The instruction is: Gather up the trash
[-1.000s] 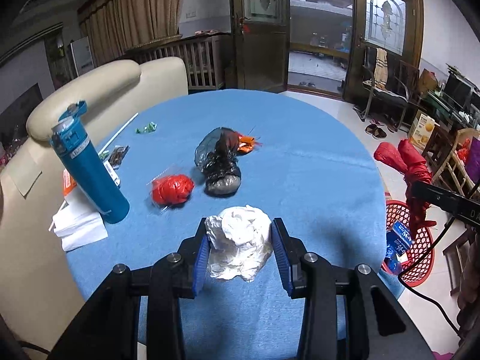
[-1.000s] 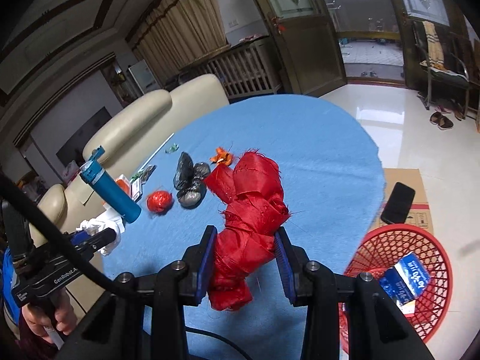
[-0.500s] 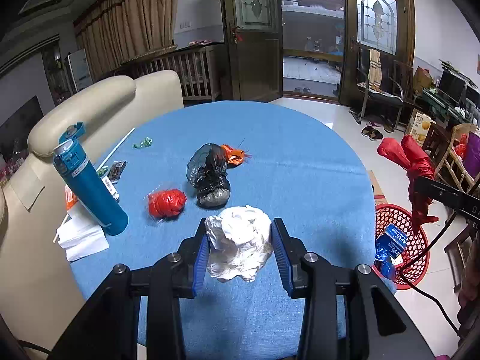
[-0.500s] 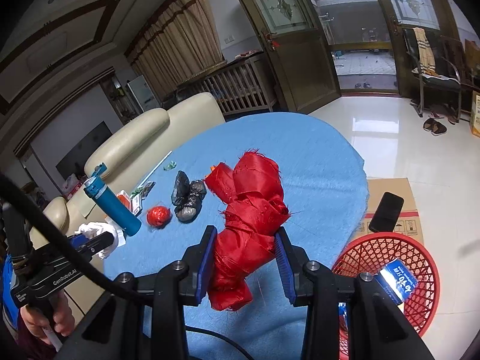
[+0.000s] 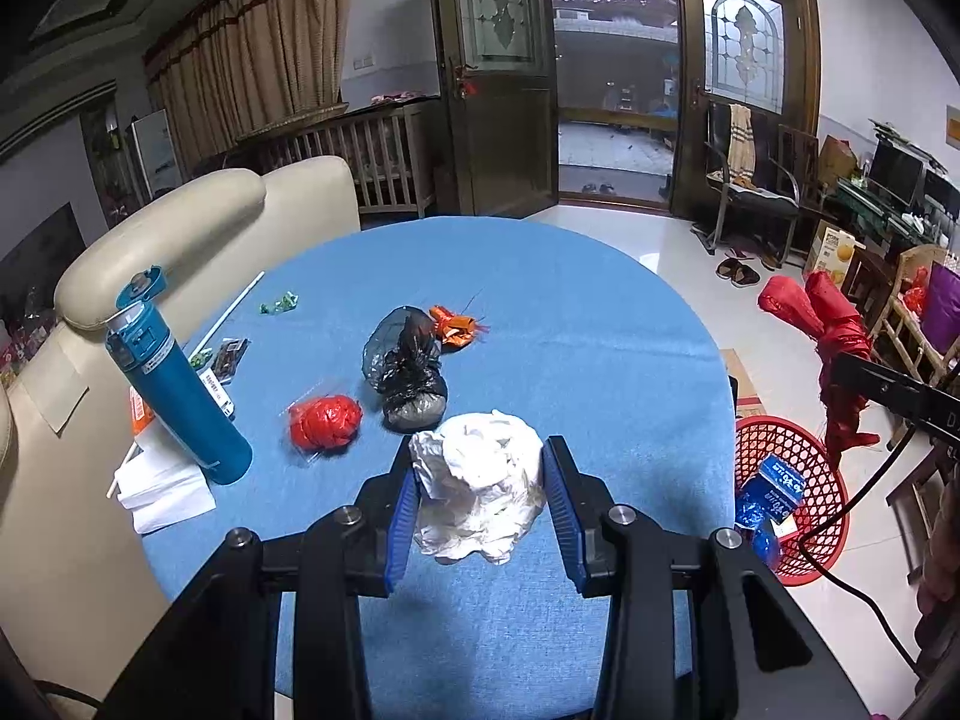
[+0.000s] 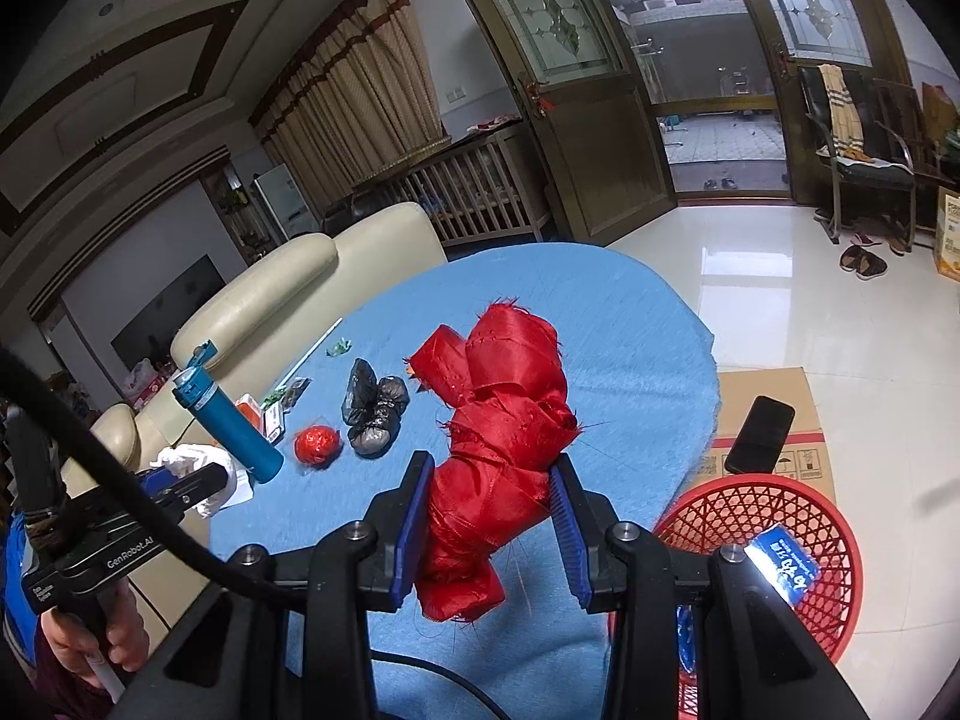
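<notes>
Since 1 second ago, both tongs lifted higher off the blue surface (image 5: 600,360), left tongs (image 5: 478,495) clamped on white paper wad (image 5: 480,492), right tongs (image 6: 491,513) on red cloth bundle (image 6: 498,438), ready for red basket (image 6: 774,546).

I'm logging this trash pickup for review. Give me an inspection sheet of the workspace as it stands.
Surface: round table with blue cloth.
Job's things: white paper wad and red fabric bundle held; red wad, black bag, orange scrap on the cloth; red basket on the floor.
Clutter: teal bottle, white tissues.
Grippers: left gripper and right gripper both clamped.
Cables: black cable beside the basket.
Surroundings: cream sofa, open door.
</notes>
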`<act>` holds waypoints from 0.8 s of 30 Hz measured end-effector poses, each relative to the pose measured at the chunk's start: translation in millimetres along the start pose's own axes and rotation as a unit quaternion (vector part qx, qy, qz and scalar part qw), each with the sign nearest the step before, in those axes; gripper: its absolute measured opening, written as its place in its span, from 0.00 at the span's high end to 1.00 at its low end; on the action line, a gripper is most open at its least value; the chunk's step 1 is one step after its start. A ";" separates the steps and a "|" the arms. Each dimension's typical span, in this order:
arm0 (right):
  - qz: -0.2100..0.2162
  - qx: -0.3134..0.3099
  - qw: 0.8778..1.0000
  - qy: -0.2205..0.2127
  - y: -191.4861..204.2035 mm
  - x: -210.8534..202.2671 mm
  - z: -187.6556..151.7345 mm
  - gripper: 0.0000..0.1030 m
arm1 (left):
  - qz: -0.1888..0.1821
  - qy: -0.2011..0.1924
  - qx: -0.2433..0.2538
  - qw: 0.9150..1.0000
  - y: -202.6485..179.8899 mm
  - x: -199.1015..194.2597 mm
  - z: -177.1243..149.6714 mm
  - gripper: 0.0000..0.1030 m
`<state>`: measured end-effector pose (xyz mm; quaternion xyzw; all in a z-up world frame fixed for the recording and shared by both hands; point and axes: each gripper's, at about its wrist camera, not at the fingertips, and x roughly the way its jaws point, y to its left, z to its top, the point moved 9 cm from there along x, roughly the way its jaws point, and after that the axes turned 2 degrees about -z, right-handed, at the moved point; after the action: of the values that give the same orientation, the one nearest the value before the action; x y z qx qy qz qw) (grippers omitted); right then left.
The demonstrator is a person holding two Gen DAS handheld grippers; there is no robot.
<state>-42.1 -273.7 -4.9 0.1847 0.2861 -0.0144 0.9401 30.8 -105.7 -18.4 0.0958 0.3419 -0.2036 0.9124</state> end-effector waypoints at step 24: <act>-0.010 0.017 1.000 -0.016 -29.7 -18.4 5.3 0.60 | -0.012 0.004 0.021 1.000 -28.8 6.3 7.9 0.59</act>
<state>-58.6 -304.7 -0.9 0.1978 0.2725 -0.0313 0.9411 27.1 -136.0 -17.7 0.1120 0.3420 -0.2212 0.9064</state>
